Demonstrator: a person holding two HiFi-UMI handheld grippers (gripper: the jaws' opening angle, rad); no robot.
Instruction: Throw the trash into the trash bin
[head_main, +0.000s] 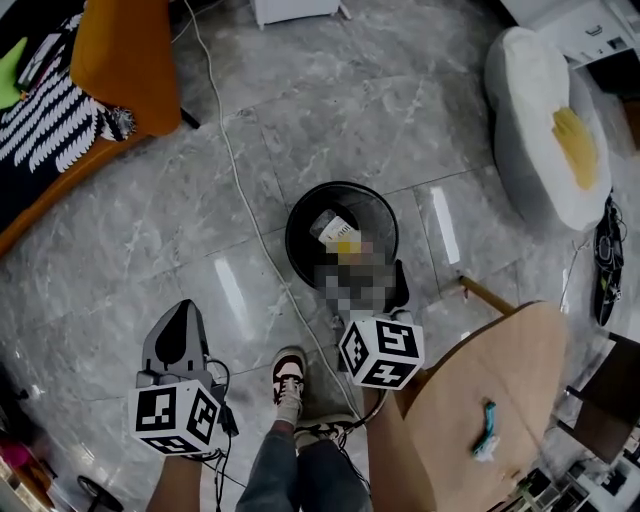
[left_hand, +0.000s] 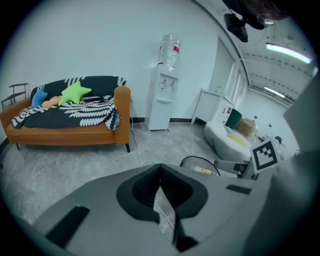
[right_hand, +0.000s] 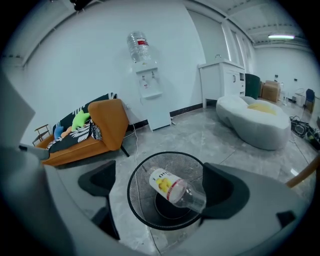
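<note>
**Surroundings.** The trash bin (head_main: 300, 222) is a black mesh basket standing on the grey marble floor (head_main: 400, 110), clear of the walls. A white cable (head_main: 235, 170) runs across the floor and passes just beside the bin's left side. A round wooden table (head_main: 500, 370) stands near the bin's lower right. A small teal item (head_main: 485, 428) lies on it, away from the rim; what it is cannot be told. An orange sofa (head_main: 125, 60) stands at the far left of the floor. It carries a black-and-white leaf-pattern throw (head_main: 50, 120) and a green star cushion (left_hand: 75, 92). A white water dispenser (left_hand: 162, 95) stands against the wall beside the sofa. A white egg-shaped lounger (head_main: 540, 120) lies at the far right. The person's shoes (head_main: 289, 380) are near the bin on its near side.

**Task item.** A clear plastic bottle (right_hand: 175, 189) with a yellow-fruit label lies tilted inside the bin's rim.

**Grippers.** The right gripper (right_hand: 161, 186) is over the bin with its jaws spread wide and not clamping; the bottle shows between them. The left gripper (left_hand: 160, 170) is well left of the bin, with its jaws pressed together at the tips and nothing between them.

**Count.** One bin, one bottle, two grippers, one cable, one table, one sofa, one dispenser, one lounger, two shoes.
</note>
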